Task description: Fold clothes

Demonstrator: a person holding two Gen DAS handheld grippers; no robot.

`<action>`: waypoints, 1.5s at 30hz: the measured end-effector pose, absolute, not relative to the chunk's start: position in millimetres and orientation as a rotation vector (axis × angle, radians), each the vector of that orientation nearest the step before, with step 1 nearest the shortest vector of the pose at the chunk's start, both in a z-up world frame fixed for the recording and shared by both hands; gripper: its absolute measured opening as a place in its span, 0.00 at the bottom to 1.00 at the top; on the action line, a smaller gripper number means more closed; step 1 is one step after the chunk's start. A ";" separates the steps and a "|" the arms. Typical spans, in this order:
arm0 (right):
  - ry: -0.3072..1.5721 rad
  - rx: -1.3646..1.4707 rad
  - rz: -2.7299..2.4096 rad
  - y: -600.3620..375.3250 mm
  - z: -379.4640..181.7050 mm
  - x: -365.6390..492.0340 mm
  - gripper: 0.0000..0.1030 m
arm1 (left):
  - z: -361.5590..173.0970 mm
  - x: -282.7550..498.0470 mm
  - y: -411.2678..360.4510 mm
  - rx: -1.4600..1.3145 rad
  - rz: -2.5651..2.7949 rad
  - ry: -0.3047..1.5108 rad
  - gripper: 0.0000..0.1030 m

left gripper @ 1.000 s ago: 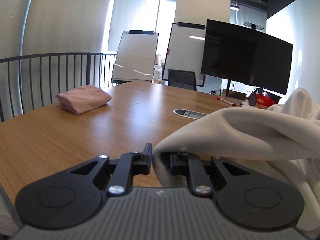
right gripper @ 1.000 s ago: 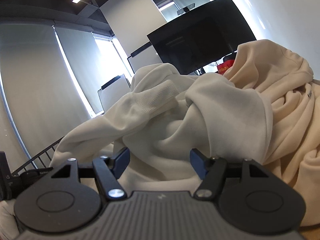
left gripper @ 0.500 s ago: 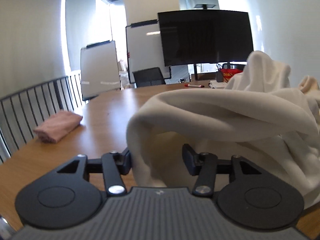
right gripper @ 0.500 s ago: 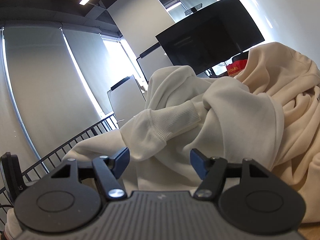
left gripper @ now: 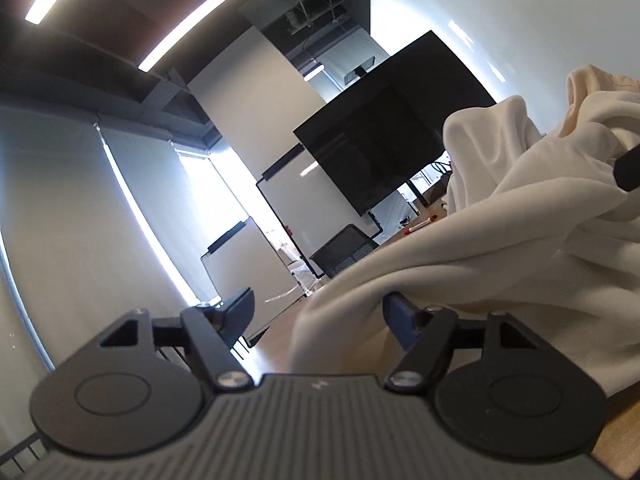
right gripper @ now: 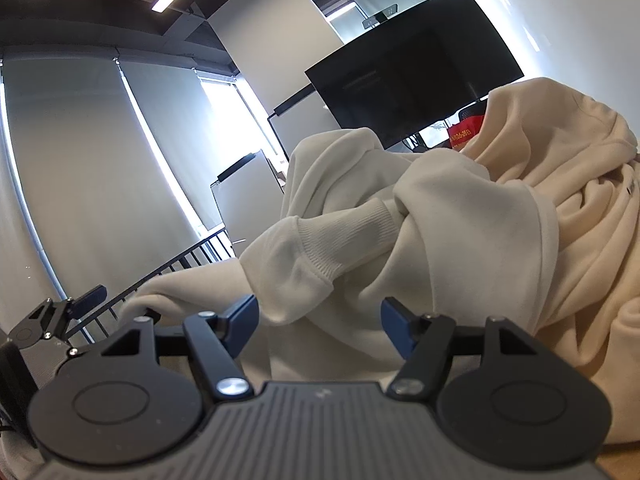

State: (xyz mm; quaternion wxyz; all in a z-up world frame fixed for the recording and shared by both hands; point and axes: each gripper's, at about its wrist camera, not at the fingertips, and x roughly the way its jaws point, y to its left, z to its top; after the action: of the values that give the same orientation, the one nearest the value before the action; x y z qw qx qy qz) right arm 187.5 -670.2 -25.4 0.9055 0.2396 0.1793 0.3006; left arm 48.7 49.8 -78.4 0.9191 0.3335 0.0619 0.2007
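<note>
Mostly filling both wrist views is a cream sweatshirt [right gripper: 460, 248], heaped and rumpled on a wooden table [left gripper: 618, 436]; it looks thick, soft and floppy, light enough to lift but sure to sag and drag wherever it is not supported, and not at all fragile. In the right wrist view a sleeve with a ribbed cuff [right gripper: 320, 244] crosses the pile near the centre, and a second, slightly warmer-toned layer rises at two o'clock; whether that is the same garment or another cannot be told. The cuff and the hemmed edges look like the firmest places to pinch, since the ribbing is denser than the loose body fabric; a grip in the middle of a fold would probably only bunch it.

The right gripper [right gripper: 318, 320] has its jaws standing wide, with cloth lying between and just beyond them but not pressed by the pads. The left gripper [left gripper: 318, 312] has jaws that are opening; a fold of the sweatshirt drapes over the finger at four o'clock and hangs into the gap, unclamped.

Outward from the pile, bare tabletop shows at five o'clock in the left view, so there seems to be room to spread the fabric flat; a black railing [right gripper: 188, 260] runs at nine o'clock, and a large dark screen [right gripper: 412, 68] with whiteboards stands well apart behind.
</note>
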 end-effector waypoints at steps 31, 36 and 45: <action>0.219 0.338 0.946 -612.7 19.6 133.5 0.18 | -120.7 51.8 33.6 0.818 0.108 0.147 0.71; 0.203 0.320 0.979 -602.5 27.2 104.9 0.22 | -110.7 56.3 47.7 0.727 0.142 0.144 0.36; 0.124 0.379 0.973 -628.1 53.6 72.3 0.46 | -73.6 95.7 122.9 0.243 0.247 0.308 0.27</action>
State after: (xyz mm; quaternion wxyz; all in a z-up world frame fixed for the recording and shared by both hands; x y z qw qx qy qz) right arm 72.3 -628.1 53.6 0.8648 0.1811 0.0593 0.4645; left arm 95.7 122.9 -73.6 0.9732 0.1204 0.1528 0.1222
